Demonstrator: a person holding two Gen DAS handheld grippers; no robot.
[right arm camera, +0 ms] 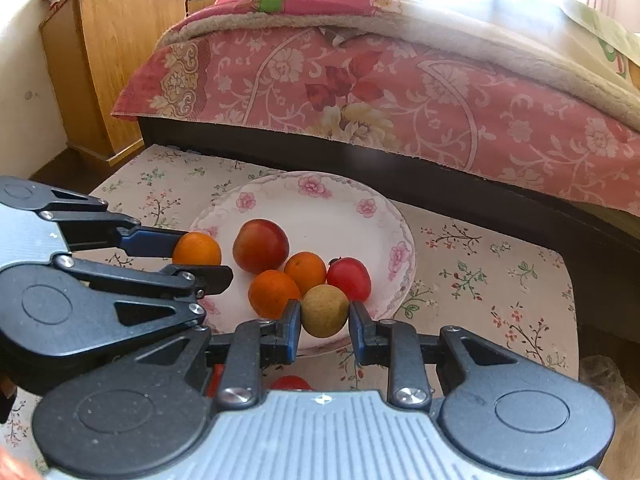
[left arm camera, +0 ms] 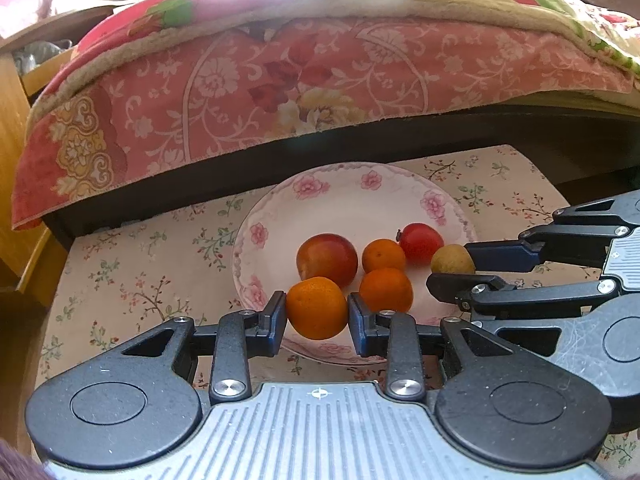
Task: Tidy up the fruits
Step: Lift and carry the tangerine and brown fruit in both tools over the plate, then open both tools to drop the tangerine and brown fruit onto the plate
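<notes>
A white floral plate (left arm camera: 344,200) (right arm camera: 340,216) sits on a flowered cloth. On it lie a red apple (left arm camera: 327,259) (right arm camera: 261,245), two oranges (left arm camera: 384,256) (left arm camera: 386,290), and a red tomato-like fruit (left arm camera: 421,243) (right arm camera: 349,278). My left gripper (left arm camera: 317,316) (right arm camera: 200,258) is shut on a third orange (left arm camera: 317,308) (right arm camera: 197,249) over the plate's near rim. My right gripper (right arm camera: 325,322) (left arm camera: 456,270) is shut on a yellow-green fruit (right arm camera: 325,310) (left arm camera: 452,260) beside the tomato-like fruit.
A bed with a pink floral quilt (left arm camera: 280,80) overhangs the far side of the cloth, its dark frame (left arm camera: 360,140) just behind the plate. A wooden cabinet (right arm camera: 108,60) stands at the left. Two red things (right arm camera: 290,382) lie on the cloth under my right gripper.
</notes>
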